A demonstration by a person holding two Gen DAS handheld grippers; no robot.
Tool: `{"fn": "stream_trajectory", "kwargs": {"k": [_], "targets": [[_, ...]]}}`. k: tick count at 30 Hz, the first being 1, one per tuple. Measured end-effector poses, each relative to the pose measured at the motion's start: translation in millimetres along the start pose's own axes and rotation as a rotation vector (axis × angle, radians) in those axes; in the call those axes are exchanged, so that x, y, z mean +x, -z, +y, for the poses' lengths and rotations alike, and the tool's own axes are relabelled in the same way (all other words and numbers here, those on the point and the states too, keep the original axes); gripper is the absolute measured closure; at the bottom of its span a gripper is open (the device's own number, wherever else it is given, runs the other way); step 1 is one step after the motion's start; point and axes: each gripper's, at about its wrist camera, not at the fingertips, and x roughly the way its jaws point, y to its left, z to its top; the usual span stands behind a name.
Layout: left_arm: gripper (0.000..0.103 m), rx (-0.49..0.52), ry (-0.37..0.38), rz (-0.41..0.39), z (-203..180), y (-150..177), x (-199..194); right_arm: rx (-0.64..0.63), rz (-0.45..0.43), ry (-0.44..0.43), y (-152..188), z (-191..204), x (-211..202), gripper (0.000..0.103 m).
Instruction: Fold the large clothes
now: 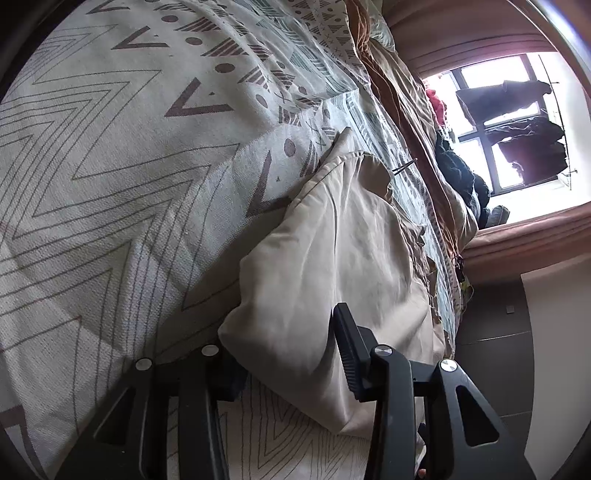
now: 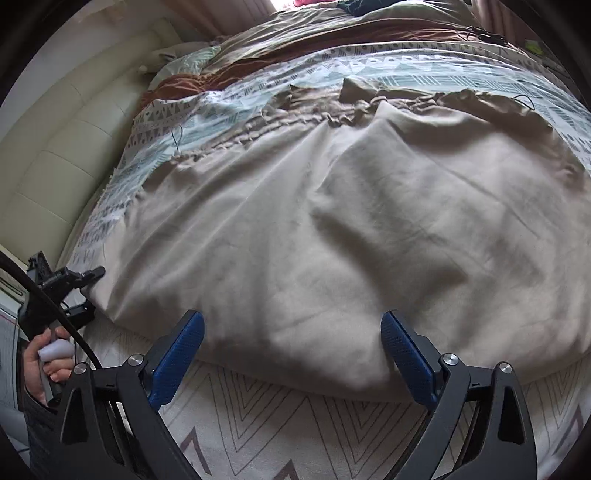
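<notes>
bed: your work surface is a bedspread (image 2: 258,424) printed with zigzag lines and triangles; it carries the garment, and crumpled brown bedding (image 2: 332,33) lies along its far side.
containers: you have no box, basket or bin in either view, only the bed bearing the cloth.
garment: the beige garment (image 2: 351,229) lies spread and rumpled across the bedspread, its gathered frilly edge at the far side and its smooth folded edge nearest you.
right claw: your right gripper (image 2: 291,354) stands wide open, blue pads well apart, holding nothing; the near folded edge of the garment lies just beyond and between the two pads, with neither pad pressing on it.
left claw: your left gripper (image 1: 291,354) sits at the garment's corner, partly open; the cloth bulges between its fingers and touches the right-hand pad, while the other pad is hidden behind the fold, so you cannot tell whether it has the cloth pinched.
left claw, side view: from the right wrist camera it shows at the garment's left corner, its fingers above and below the cloth edge.
your hand: your left hand (image 2: 44,365) is wrapped round the gripper handle at the picture's lower left.
window: a bright window (image 1: 517,122) with dark clothes hanging before it stands past the bed.
</notes>
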Motion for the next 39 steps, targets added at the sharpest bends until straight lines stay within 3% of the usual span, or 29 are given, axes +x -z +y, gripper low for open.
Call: {"fn": "stream_trajectory", "kwargs": {"k": [4, 5, 6, 8, 14, 18, 23, 39], "targets": [[0.065, 0.002, -0.002, -0.003, 1, 0, 0, -0.021, -0.053, 0.015, 7, 8, -12, 0.008], [0.066, -0.001, -0.001, -0.004, 2, 0, 0, -0.038, -0.067, 0.021, 10, 11, -16, 0.018], [0.067, -0.006, 0.003, -0.005, 3, 0, 1, -0.057, -0.074, 0.027, 12, 16, -19, 0.04], [0.07, -0.016, 0.007, -0.008, 5, 0, 1, -0.086, -0.047, 0.019, 16, 19, -15, 0.058], [0.072, -0.028, 0.001, -0.02, 6, 1, 2, -0.137, 0.025, 0.06, 18, 22, 4, 0.07], [0.072, -0.034, -0.003, -0.024, 5, 2, 3, -0.142, 0.054, 0.089, -1, 20, 22, 0.082], [0.072, -0.047, 0.001, -0.027, 5, 2, 5, -0.148, 0.066, 0.113, -32, 23, 49, 0.087], [0.072, -0.085, 0.016, -0.013, 10, -1, 7, -0.103, 0.053, 0.185, -119, 17, 127, 0.088]]}}
